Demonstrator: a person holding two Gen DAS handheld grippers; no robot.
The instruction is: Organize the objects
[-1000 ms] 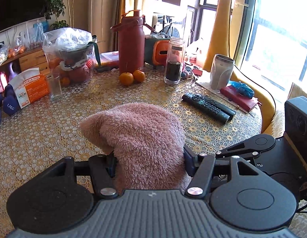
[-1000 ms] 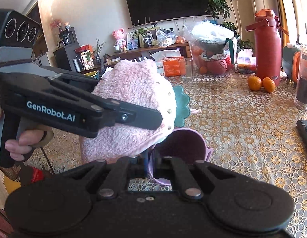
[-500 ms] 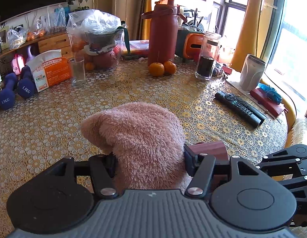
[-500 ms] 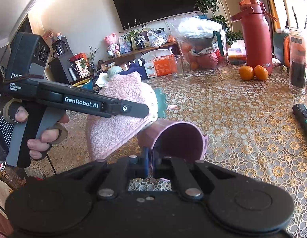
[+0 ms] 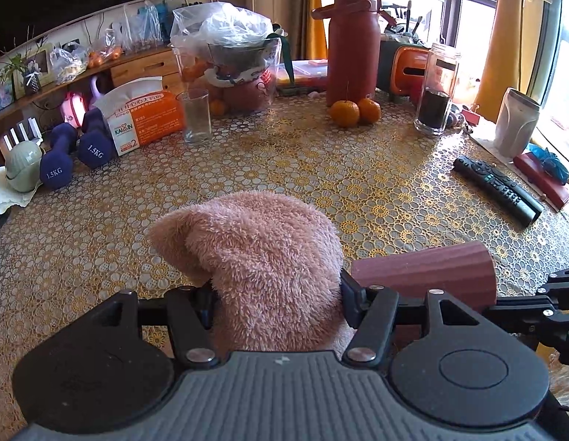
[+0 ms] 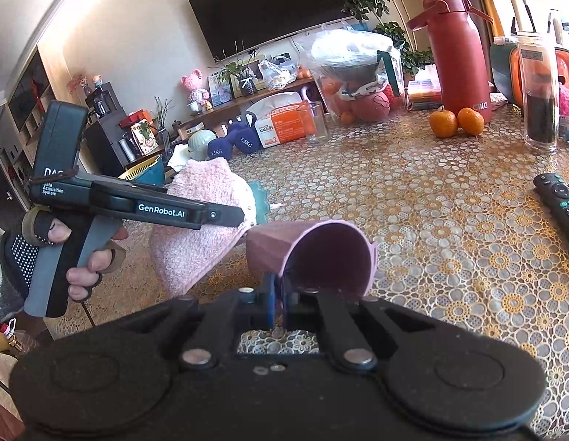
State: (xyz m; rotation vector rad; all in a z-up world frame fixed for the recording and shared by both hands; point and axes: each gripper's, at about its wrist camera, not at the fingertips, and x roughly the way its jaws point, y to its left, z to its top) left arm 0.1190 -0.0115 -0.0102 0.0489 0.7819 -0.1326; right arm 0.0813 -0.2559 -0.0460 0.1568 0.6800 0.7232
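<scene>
My left gripper (image 5: 277,290) is shut on a fluffy pink towel (image 5: 262,253), held above the near edge of the table; the gripper (image 6: 244,217) and towel (image 6: 200,220) also show in the right wrist view. My right gripper (image 6: 278,299) is shut on the rim of a mauve ribbed cup (image 6: 321,257), tipped on its side with the mouth facing the camera. The cup (image 5: 424,275) is just right of the towel in the left wrist view.
On the patterned tablecloth (image 5: 321,169) stand a red flask (image 5: 352,44), two oranges (image 5: 354,112), a glass (image 5: 196,114), a jar (image 5: 436,88), a tissue pack (image 5: 144,117), dumbbells (image 5: 75,154), a bagged fruit bowl (image 5: 229,62) and a remote (image 5: 497,189).
The left gripper with the towel has drawn back from the right gripper. The cup has tilted further onto its side and now shows to the right of the towel.
</scene>
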